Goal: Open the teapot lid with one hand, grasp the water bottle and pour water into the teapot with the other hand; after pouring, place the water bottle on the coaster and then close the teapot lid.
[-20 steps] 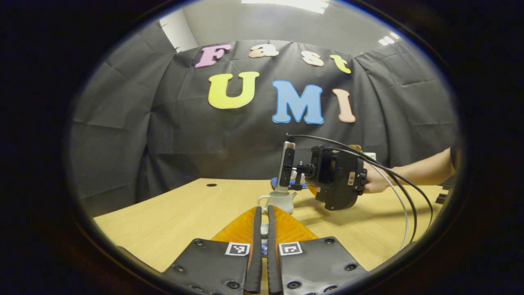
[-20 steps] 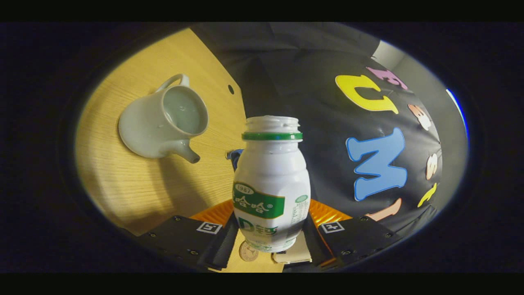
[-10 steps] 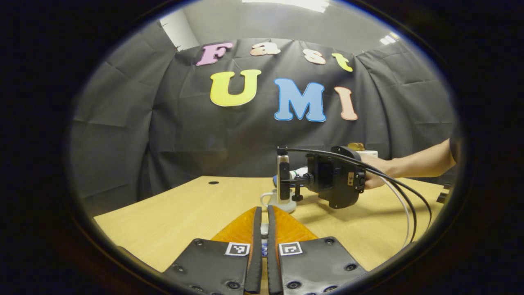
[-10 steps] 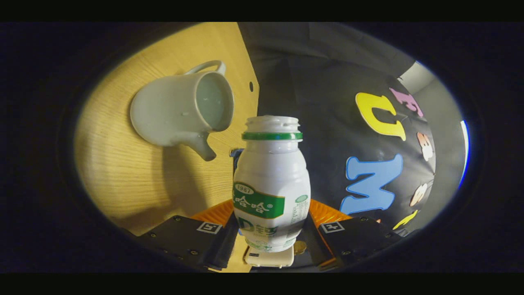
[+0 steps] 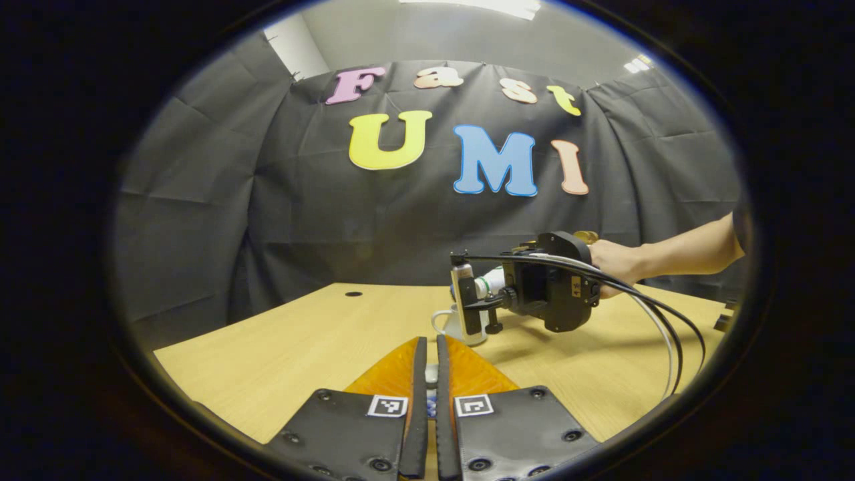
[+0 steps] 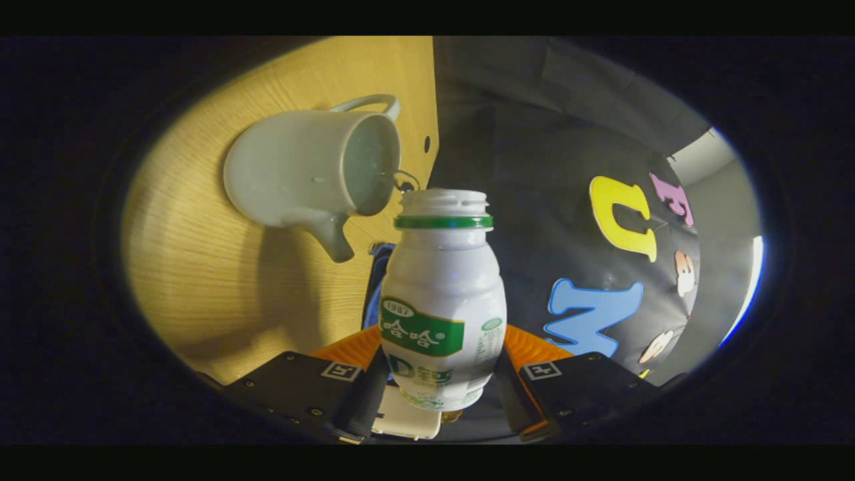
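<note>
Teapot (image 6: 314, 170) and water bottle (image 6: 441, 300) at the pouring step.

Left gripper view: the left gripper (image 5: 427, 374) is held low over the wooden table (image 5: 280, 354), its fingers pressed nearly together on a small pale piece, probably the teapot lid, though too little of it shows to be sure. Farther off, a hand (image 5: 611, 264) holds the right gripper (image 5: 497, 297) tipped sideways, carrying the bottle's mouth over the teapot (image 5: 457, 324), which stands on the table.

Right gripper view: the right gripper's jaws pinch the lower body of the uncapped bottle. The teapot is lidless, with liquid visible inside. A thin clear stream runs from the bottle's mouth into the opening, so pouring is judged to be under way. A blue object (image 6: 377, 280), likely the coaster, lies on the table just behind the bottle.

Next requirement: hold the mouth over the opening while the stream runs, then tip the bottle upright before carrying it to the coaster.
</note>
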{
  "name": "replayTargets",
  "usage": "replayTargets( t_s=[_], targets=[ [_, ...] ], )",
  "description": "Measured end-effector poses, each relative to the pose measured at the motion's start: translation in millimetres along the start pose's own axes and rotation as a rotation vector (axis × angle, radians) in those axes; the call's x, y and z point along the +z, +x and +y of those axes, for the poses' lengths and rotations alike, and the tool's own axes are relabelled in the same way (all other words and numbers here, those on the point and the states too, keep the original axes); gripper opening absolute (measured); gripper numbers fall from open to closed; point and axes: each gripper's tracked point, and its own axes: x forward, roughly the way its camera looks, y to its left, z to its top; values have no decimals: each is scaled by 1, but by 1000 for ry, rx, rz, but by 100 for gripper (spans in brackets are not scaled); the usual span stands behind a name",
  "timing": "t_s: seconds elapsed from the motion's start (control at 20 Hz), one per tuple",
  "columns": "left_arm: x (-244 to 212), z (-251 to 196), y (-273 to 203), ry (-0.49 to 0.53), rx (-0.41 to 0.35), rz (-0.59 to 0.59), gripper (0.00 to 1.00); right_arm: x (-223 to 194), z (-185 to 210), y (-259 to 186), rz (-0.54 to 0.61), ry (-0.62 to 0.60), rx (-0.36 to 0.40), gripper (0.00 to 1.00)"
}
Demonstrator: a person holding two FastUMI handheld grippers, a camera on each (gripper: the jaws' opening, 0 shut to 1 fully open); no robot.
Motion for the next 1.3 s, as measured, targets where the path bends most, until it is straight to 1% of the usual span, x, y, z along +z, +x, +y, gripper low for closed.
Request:
replayTargets(
  t_s=[0.2, 0.25, 0.3, 0.35, 1.25, 1.3],
  targets=[
    [0, 0, -2, 7, 0, 0, 16, 0, -1, 1, -6, -15, 1, 73],
    [0, 0, -2, 9, 1, 0, 16, 1, -1, 1, -7, -22, 0, 58],
    [0, 0, -2, 10, 2, -1, 15, 2, -1, 1, -9, -28, -2, 58],
    [0, 1, -3, 9, 2, -1, 15, 1, -2, 1, -9, -33, -3, 72],
    [10, 5, -10, 17, 15, -21, 16, 3, -3, 0, -32, -119, -46, 73],
    [8, 5, -12, 19, 16, -21, 15, 4, -3, -1, -35, -127, -49, 58]
  ],
)
